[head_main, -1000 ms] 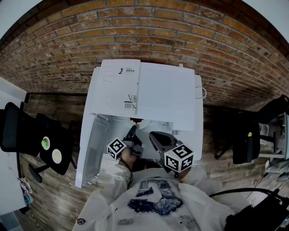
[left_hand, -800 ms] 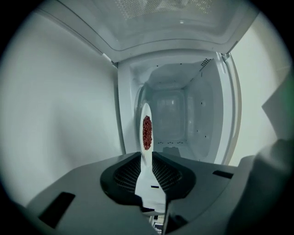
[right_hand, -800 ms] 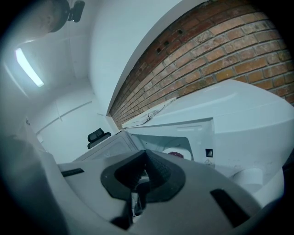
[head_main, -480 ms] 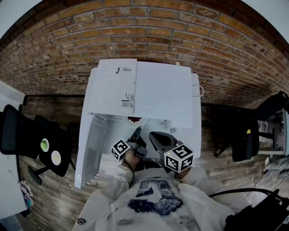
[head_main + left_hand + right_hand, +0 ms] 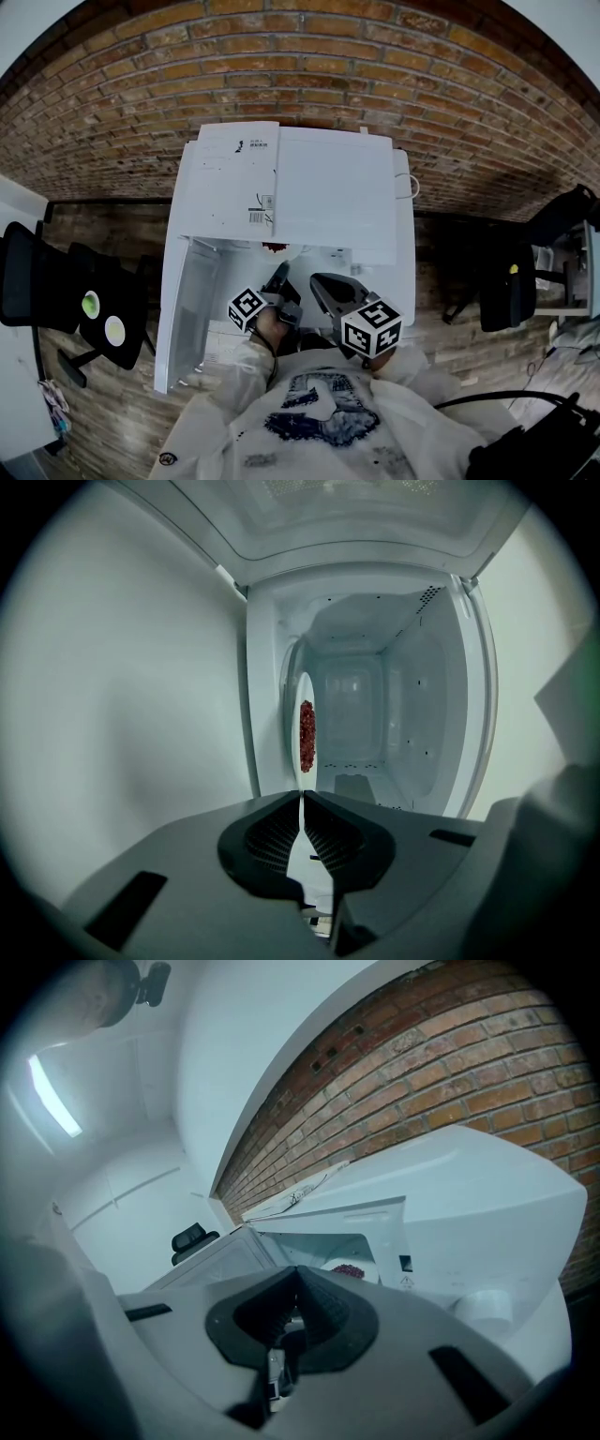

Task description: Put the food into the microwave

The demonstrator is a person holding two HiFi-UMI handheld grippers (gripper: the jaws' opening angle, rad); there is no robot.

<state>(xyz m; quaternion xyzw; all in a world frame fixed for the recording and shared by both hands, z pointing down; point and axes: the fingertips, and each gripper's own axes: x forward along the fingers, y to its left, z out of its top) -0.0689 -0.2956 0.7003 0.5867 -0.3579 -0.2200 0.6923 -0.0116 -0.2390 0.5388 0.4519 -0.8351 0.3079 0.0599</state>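
- Head view: a white microwave (image 5: 328, 187) stands in front of a brick wall (image 5: 300, 75), with its door (image 5: 187, 309) swung open to the left. The left gripper (image 5: 278, 278) reaches towards the open front, its marker cube nearer the person. A bit of the red food (image 5: 274, 248) shows just at the front edge of the microwave's top. The right gripper (image 5: 323, 286) hangs just beside the left one, on its right, short of the opening. A black chair (image 5: 56, 291) stands off to the left.
- Left gripper view: the jaws of the left gripper (image 5: 302, 803) are pinched on the rim of a white plate (image 5: 302, 696), which is seen edge-on. The plate reaches forward from them, and the food (image 5: 306, 735) lies on it at the mouth of the cavity (image 5: 375, 705). The white inside walls show beyond.
- Right gripper view: the jaws of the right gripper (image 5: 297, 1274) are pressed together with nothing between them. Past them the microwave (image 5: 469, 1194) shows with its door (image 5: 216, 1260) open, and the food (image 5: 351, 1269) sits in the opening just above the jaws' tips.
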